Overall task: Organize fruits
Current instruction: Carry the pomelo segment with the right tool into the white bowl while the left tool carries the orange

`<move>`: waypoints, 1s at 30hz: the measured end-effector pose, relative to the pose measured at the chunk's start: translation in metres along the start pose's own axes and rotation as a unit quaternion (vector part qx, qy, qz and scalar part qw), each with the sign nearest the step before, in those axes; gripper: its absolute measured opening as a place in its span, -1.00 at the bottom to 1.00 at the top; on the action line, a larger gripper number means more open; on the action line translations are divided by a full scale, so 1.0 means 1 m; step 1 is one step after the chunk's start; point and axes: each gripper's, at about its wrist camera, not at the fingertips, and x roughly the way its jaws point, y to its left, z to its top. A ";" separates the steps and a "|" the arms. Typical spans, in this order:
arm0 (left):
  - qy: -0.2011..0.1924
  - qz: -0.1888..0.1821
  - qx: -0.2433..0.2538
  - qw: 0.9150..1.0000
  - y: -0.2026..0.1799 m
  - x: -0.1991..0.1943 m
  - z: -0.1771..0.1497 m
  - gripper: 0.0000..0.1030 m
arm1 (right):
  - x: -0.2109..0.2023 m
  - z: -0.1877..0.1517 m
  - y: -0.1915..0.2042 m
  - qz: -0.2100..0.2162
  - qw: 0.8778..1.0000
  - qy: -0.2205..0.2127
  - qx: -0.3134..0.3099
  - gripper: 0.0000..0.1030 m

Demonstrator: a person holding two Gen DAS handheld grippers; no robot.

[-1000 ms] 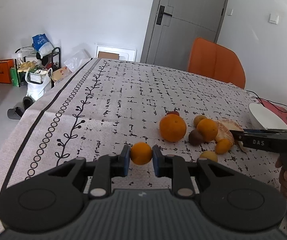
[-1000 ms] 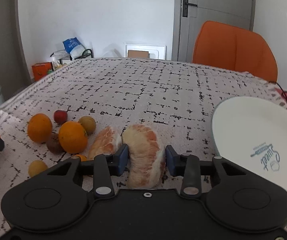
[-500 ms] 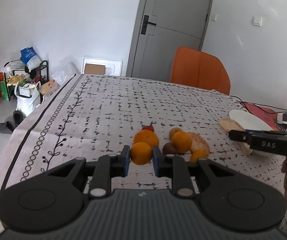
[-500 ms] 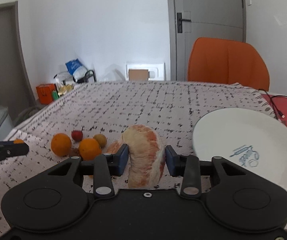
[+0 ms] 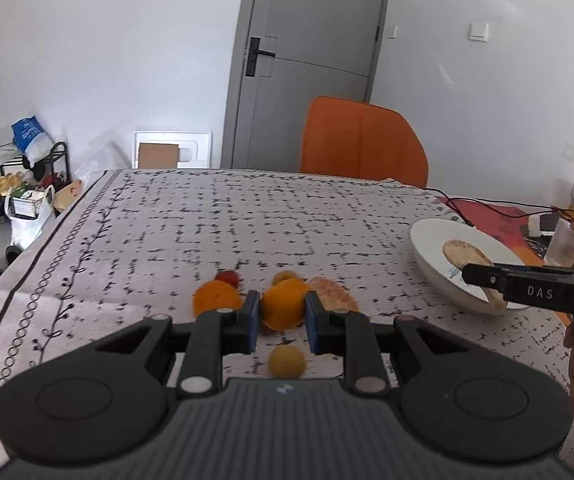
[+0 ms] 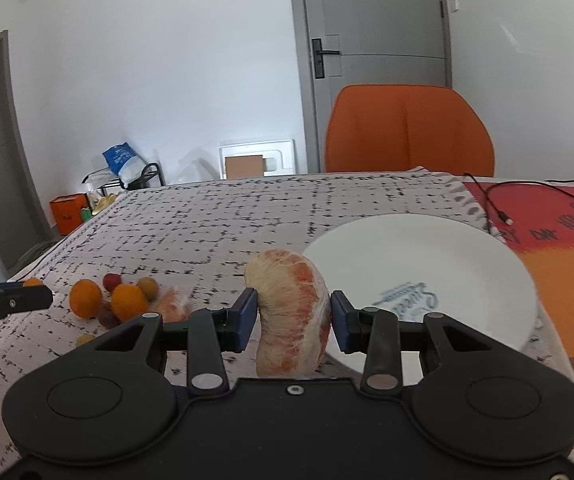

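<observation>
My left gripper (image 5: 281,322) is shut on a small orange (image 5: 283,306) and holds it above the fruit pile. My right gripper (image 6: 291,320) is shut on a peeled grapefruit piece (image 6: 293,312) and holds it up at the near left rim of the white plate (image 6: 439,256). In the left wrist view the right gripper (image 5: 487,286) hangs over the plate (image 5: 431,248) with the piece (image 5: 465,254) in it. On the cloth lie a big orange (image 5: 215,300), a second grapefruit piece (image 5: 337,298), a red fruit (image 5: 227,278) and a yellow fruit (image 5: 287,362).
An orange chair (image 6: 407,132) stands behind the table. A black cable (image 6: 499,200) and a red patterned mat (image 6: 559,240) lie to the right of the plate. A clear cup (image 5: 565,242) and packets stand at the far right. A cluttered rack (image 5: 27,176) is on the floor at left.
Both grippers have risen from the table with their fruit. The right gripper has carried the grapefruit piece rightward to the plate. The left gripper now looks over the fruit pile.
</observation>
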 end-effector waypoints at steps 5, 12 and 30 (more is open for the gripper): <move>0.001 -0.009 0.012 1.000 -0.015 0.008 0.003 -0.57 | -0.004 -0.005 -0.019 -0.014 1.000 -0.001 0.014 -0.27; 0.006 -0.027 0.023 0.999 -0.036 0.024 0.003 -0.57 | -0.008 -0.012 -0.043 -0.038 0.999 0.000 0.027 -0.27; 0.020 -0.069 0.045 0.996 -0.081 0.067 0.012 -0.57 | -0.006 -0.008 -0.088 -0.086 0.995 -0.011 0.043 -0.27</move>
